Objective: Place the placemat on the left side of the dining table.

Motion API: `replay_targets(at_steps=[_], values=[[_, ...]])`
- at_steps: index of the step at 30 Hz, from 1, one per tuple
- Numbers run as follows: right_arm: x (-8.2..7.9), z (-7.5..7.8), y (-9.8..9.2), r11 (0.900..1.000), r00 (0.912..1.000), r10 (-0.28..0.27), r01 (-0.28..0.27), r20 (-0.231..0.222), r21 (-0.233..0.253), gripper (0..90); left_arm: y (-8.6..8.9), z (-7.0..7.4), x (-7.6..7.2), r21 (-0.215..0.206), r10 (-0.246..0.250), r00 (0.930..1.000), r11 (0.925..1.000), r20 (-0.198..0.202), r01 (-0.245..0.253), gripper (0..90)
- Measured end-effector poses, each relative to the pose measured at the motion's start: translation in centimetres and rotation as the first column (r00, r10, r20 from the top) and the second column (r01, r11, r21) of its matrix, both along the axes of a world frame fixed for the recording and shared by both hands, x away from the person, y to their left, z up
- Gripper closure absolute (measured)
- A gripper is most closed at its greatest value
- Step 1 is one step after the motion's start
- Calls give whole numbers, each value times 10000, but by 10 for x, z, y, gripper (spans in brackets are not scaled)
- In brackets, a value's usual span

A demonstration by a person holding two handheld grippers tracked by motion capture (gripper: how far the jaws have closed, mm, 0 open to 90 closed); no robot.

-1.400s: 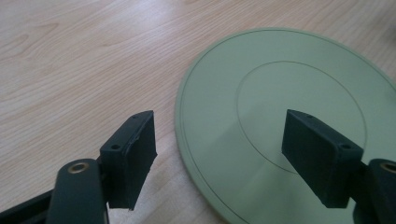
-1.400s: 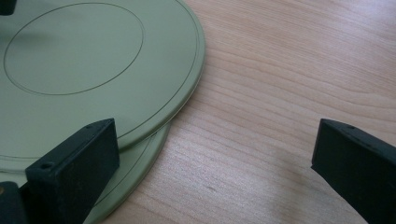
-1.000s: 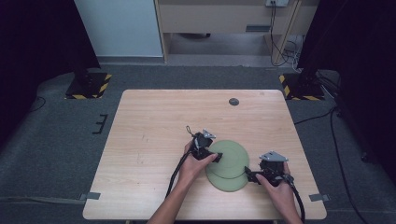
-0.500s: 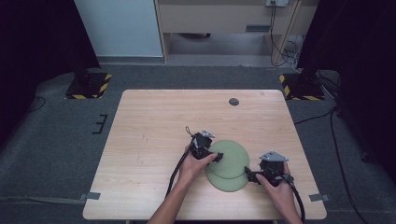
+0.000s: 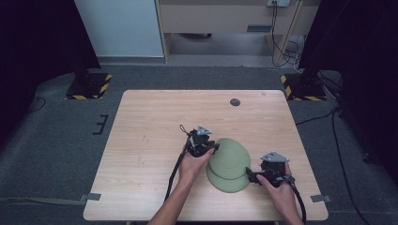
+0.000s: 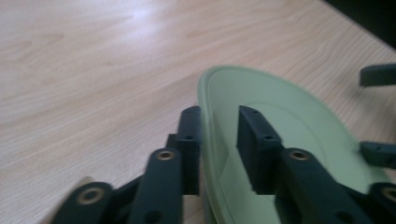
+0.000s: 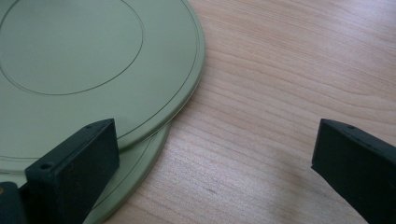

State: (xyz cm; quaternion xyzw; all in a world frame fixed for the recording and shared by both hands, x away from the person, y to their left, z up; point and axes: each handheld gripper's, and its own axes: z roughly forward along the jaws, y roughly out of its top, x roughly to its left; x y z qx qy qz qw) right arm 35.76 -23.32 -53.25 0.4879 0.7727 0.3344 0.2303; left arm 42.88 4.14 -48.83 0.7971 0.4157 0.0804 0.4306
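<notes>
While two green plates lie stacked on the counter point(image 5: 155, 140), near its front edge and right of the middle, the top plate point(image 5: 230, 157) sits shifted toward the far left over the lower plate point(image 5: 228, 182), whose rim shows at the near side. Both plates hold nothing. The left tongs point(image 5: 212, 149) straddle the left rim of the top plate, one jaw outside the rim and one inside on the plate's face; the jaws stand narrowly apart with the rim between them, and in the left gripper view that rim looks lifted a little. The right tongs point(image 5: 251, 177) stand wide open at the right edge of the stack, gripping nothing, one jaw over the plates' rims and the other above bare wood
</notes>
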Motion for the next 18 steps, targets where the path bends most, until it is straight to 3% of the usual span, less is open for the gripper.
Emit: replay_targets(at_steps=[7, 10, 11, 18], values=[[0, 0, 0, 10000, 10000, -28, 28, -24, 37, 9, -6, 1, -3, 256, -477, 9988, 9985, -117, 480, 792], [0, 0, 0, 10000, 10000, -12, 12, -31, 29, 9, -7, 3, -5, 583, -401, 9991, 9975, 168, 391, 815], [0, 0, 0, 10000, 10000, -13, 13, -34, 30, 9, -8, 3, -5, 461, -407, 9991, 9981, 141, 400, 816], [0, 0, 0, 10000, 10000, -13, 13, -34, 28, 9, -12, 2, -6, 879, -667, 9977, 9940, 125, 654, 814]])
